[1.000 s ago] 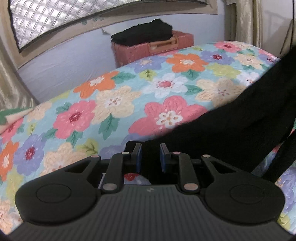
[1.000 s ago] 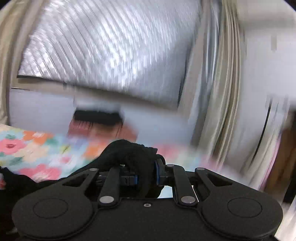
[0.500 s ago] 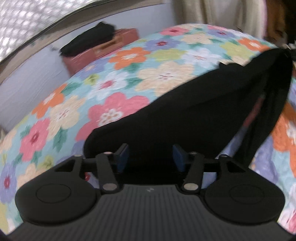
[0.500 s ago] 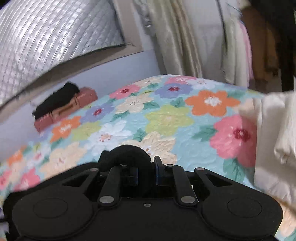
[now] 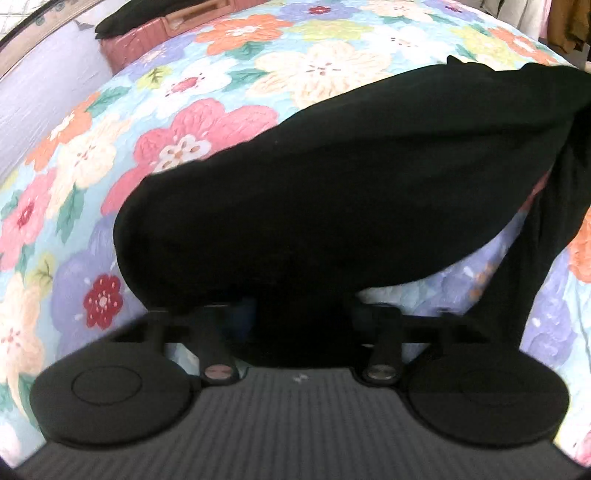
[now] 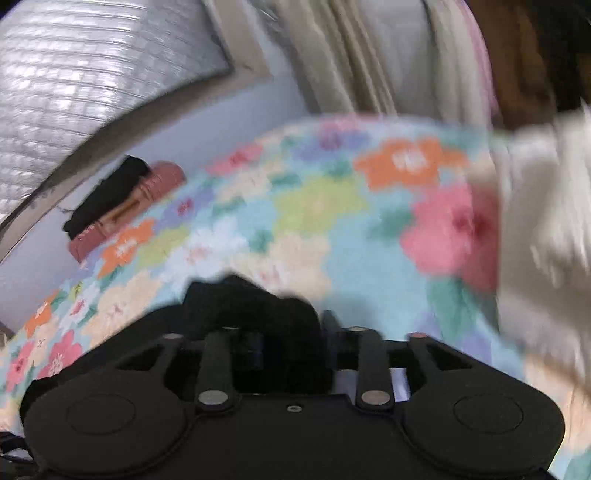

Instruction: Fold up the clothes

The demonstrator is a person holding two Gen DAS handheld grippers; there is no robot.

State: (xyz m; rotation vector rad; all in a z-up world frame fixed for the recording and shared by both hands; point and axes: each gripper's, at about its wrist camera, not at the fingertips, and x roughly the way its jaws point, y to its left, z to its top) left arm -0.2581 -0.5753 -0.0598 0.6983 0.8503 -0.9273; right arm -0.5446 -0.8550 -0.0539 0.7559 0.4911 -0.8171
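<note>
A black garment (image 5: pixel 332 184) lies spread across the flowered bedspread (image 5: pixel 184 92), and its near edge covers the fingertips of my left gripper (image 5: pixel 301 306). That gripper's jaws stand wide apart and open. A narrow black part (image 5: pixel 535 258) of the garment hangs down on the right, up toward the other gripper. In the blurred right wrist view, a bunch of the black garment (image 6: pixel 251 302) sits between the fingers of my right gripper (image 6: pixel 291 339). Its jaws are partly apart, just above the bedspread (image 6: pixel 314 206).
A reddish case (image 5: pixel 147 33) with folded black clothes on top stands at the bed's far edge against the wall, and shows in the right wrist view as the case (image 6: pixel 122 214). A cream cloth (image 6: pixel 543 221) lies at the right. Curtains (image 6: pixel 351 55) hang behind the bed.
My left gripper went from shut on the garment to wide open as it came down to the bed. The right gripper dropped from high up toward the bed, and its jaws have spread a little.
</note>
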